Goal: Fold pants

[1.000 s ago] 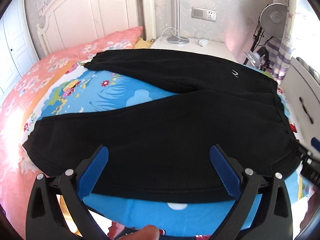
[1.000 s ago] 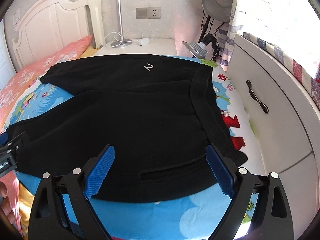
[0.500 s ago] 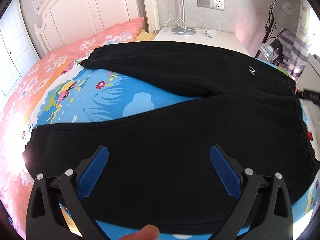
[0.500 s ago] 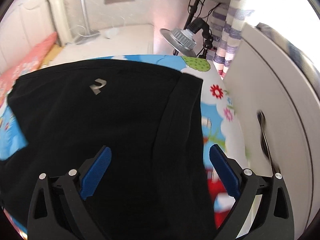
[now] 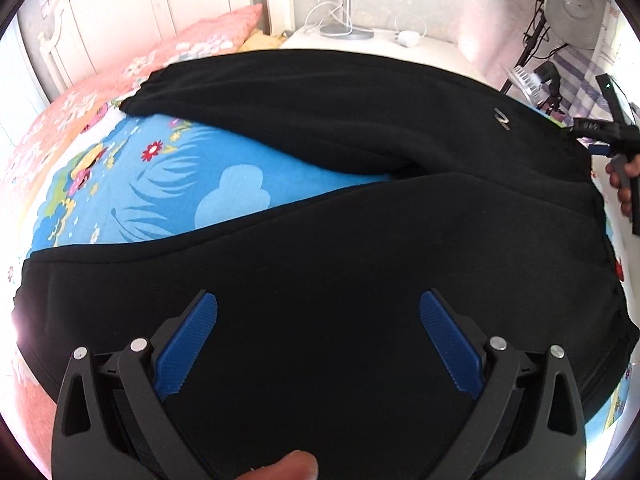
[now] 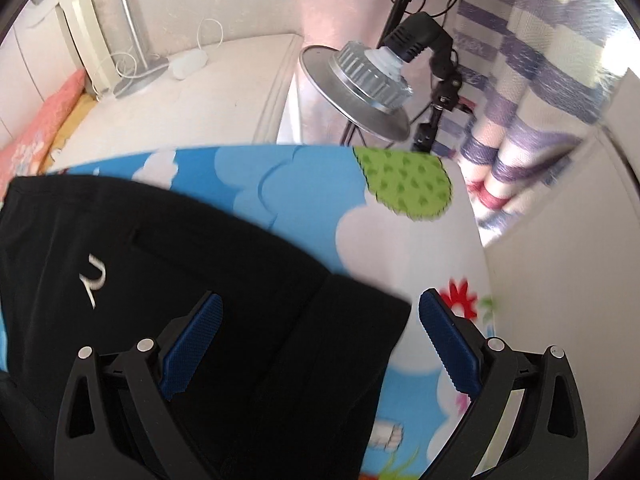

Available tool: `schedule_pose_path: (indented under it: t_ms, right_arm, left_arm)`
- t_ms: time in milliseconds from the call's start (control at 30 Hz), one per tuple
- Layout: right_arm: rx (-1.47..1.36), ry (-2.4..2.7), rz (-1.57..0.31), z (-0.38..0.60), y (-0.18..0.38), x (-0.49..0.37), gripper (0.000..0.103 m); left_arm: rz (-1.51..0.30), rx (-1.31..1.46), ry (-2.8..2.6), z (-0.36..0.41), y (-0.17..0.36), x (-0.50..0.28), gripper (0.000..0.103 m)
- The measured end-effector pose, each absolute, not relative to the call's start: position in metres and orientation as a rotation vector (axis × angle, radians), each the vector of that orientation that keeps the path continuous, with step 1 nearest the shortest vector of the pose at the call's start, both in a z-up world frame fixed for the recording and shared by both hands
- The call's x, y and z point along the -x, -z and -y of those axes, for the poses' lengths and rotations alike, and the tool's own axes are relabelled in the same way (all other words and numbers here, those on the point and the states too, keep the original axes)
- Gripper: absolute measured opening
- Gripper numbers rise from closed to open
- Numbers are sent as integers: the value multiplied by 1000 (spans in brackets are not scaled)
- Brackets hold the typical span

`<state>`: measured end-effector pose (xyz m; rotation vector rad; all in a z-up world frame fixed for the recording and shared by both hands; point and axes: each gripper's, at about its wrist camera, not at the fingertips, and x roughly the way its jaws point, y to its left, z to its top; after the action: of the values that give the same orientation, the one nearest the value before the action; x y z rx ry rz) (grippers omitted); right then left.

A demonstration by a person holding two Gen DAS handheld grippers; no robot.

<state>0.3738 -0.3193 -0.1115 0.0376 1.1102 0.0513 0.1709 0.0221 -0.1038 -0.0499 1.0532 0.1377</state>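
Black pants (image 5: 360, 240) lie spread flat on the bed, legs apart toward the left, waistband at the right, a small white logo (image 5: 501, 118) near the waist. My left gripper (image 5: 318, 308) is open and empty, hovering over the near leg. My right gripper (image 6: 318, 308) is open and empty above the far waistband corner (image 6: 360, 320); the logo (image 6: 93, 280) lies left of it. The right gripper also shows in the left wrist view (image 5: 608, 136) at the far right edge.
A cartoon-print sheet (image 5: 192, 184) covers the bed, with a pink pillow (image 5: 200, 44) by the white headboard. A white nightstand (image 6: 192, 112) with a lamp base stands behind. A metal studio lamp (image 6: 360, 88), striped curtain (image 6: 540, 100) and white cabinet (image 6: 560, 280) stand right.
Both grippers moved forward over the pants. The right gripper swung far toward the far waistband corner; the left came lower and closer over the near leg. Both stayed open.
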Motion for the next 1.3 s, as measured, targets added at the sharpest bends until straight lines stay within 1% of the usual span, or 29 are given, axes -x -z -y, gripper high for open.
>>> schedule_pose_path:
  t_ms: [100, 167, 200, 233, 267, 333, 367, 433, 467, 567, 600, 633, 767, 833, 867, 933, 967, 1000, 1033, 1067, 1133, 1167, 1233, 1300]
  right_arm:
    - [-73, -66, -1150, 332, 121, -389, 94]
    - [-134, -139, -1176, 339, 127, -393, 70]
    - [-112, -126, -1162, 337, 123, -390, 65]
    - [-65, -105, -1146, 334, 117, -387, 45]
    - [-53, -114, -1138, 332, 111, -384, 40]
    - [-36, -130, -1110, 329, 97, -376, 35]
    - [-18, -147, -1081, 326, 84, -366, 28]
    - [-4, -161, -1040, 322, 66, -358, 22]
    - [2, -173, -996, 318, 50, -342, 19]
    - [20, -238, -869, 302, 5, -297, 17]
    - [45, -279, -816, 290, -11, -273, 17]
    - [63, -338, -785, 282, -18, -258, 16]
    - [97, -433, -723, 254, -32, -192, 16]
    - [99, -454, -724, 245, -30, -168, 15]
    - [112, -455, -726, 241, -28, -162, 15]
    - [135, -464, -728, 232, -27, -142, 15]
    - [152, -470, -732, 228, -25, -135, 15]
    - [160, -473, -733, 228, -21, -129, 15]
    - [175, -467, -739, 226, -19, -122, 15]
    - [181, -462, -742, 227, -17, -119, 15]
    - [189, -462, -748, 231, -16, -114, 15]
    - [204, -462, -745, 232, -17, -109, 15]
    - [247, -422, -740, 238, -15, -104, 15]
    - [251, -378, -746, 249, -13, -99, 15]
  left_arm:
    - [-1062, 57, -136, -22, 106, -176, 101]
    - [-1055, 53, -130, -20, 104, -177, 101]
    - [-1050, 48, -126, -19, 102, -179, 101]
    - [-1047, 45, -122, -18, 100, -181, 101]
    - [-1044, 45, -115, -16, 98, -184, 101]
    - [-1030, 59, -87, -15, 91, -195, 101]
    - [-1019, 81, -60, -14, 84, -203, 101]
    - [-1012, 161, 0, -19, 75, -219, 101]
    - [-1020, 248, 49, -26, 70, -233, 101]
    - [-1022, 458, 144, -48, 61, -268, 99]
    - [-1029, 552, 177, -59, 58, -285, 93]
    - [-1034, 639, 208, -69, 58, -301, 88]
    - [-1081, 946, 303, -100, 69, -377, 88]
    - [-1152, 1096, 340, -104, 89, -418, 87]
    - [-1197, 1122, 341, -101, 97, -439, 87]
    - [-1241, 1115, 323, -95, 105, -460, 79]
    - [-1268, 1094, 294, -91, 110, -468, 79]
    - [-1305, 1068, 242, -90, 116, -476, 71]
    - [-1332, 1060, 198, -91, 122, -478, 50]
    - [-1364, 1046, 167, -92, 128, -481, 40]
    - [-1377, 1020, 152, -95, 131, -483, 13]
    - [-1374, 1007, 153, -98, 129, -479, 9]
    - [-1313, 1004, 180, -110, 103, -457, 8]
    - [-1179, 991, 211, -122, 64, -404, 8]
